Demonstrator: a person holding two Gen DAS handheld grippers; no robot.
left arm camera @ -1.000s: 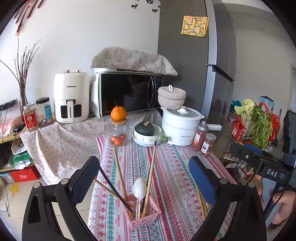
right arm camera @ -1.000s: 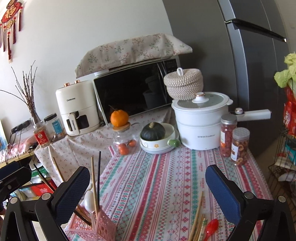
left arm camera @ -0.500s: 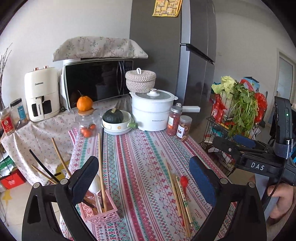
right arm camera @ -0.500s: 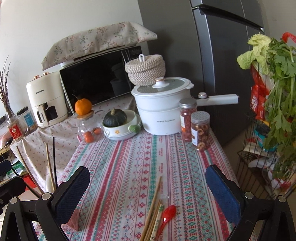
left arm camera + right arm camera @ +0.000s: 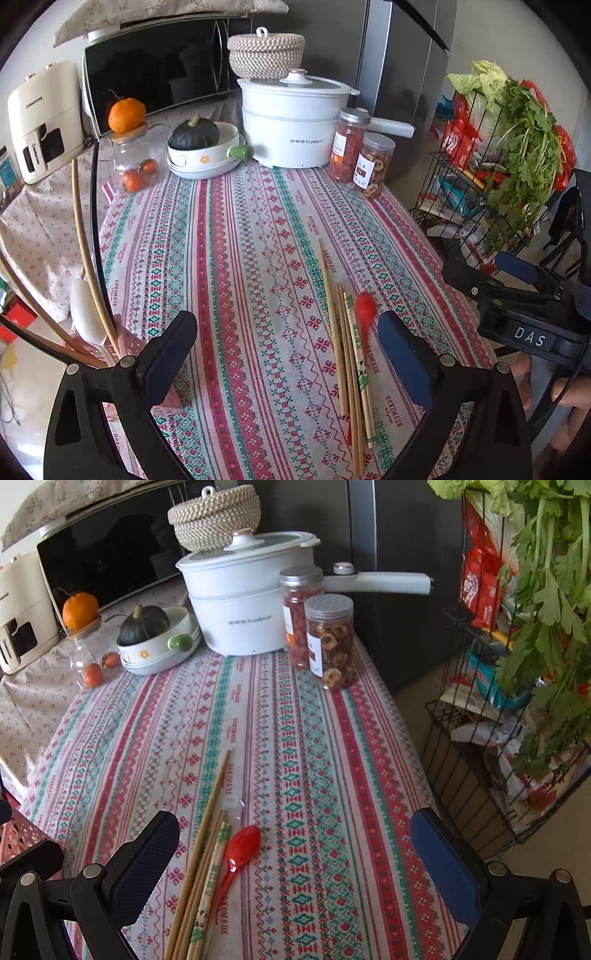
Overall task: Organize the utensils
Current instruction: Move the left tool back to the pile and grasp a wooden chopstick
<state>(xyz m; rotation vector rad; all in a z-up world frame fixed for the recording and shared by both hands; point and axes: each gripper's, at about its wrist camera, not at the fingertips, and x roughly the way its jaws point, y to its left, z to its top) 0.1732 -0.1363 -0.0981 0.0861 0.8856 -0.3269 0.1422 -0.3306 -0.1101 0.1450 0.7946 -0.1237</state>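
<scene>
Two grippers, both with jaws spread wide and nothing between them: left gripper (image 5: 288, 354) and right gripper (image 5: 295, 864) hang over the striped tablecloth (image 5: 236, 229). White pot (image 5: 291, 125) sits at 12 o'clock on the table in the left view, two snack jars (image 5: 364, 153) just beside it at 1 o'clock, squash bowl (image 5: 205, 147) at 11. Pink holder (image 5: 127, 341) at 9 o'clock by the left finger, with chopsticks and a white spoon (image 5: 86, 314) standing in it. Loose chopsticks (image 5: 207, 853) lie bundled between the right gripper's fingers, toward 7 o'clock, red spoon (image 5: 238, 849) touching their right side.
</scene>
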